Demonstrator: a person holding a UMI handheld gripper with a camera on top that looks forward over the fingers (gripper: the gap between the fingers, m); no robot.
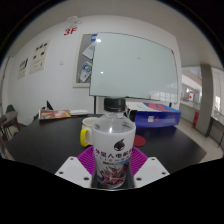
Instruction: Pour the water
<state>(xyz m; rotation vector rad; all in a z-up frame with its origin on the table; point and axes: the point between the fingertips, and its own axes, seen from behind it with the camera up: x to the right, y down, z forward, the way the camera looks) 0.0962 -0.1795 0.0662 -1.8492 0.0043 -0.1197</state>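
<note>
A clear plastic water bottle point(112, 140) with a black cap and a purple-red label stands upright between my two fingers. The magenta pads point(86, 160) press on both sides of its label, so my gripper point(112, 172) is shut on it. The bottle appears lifted above the dark table point(50, 135). A yellow cup point(87, 131) stands on the table just behind the bottle, to its left, partly hidden by it.
A blue and white box point(158, 114) lies on the table at the right. Books or packets point(55, 114) lie at the far left. A whiteboard point(135, 66) hangs on the wall behind. Chairs point(10, 124) stand at the table's left.
</note>
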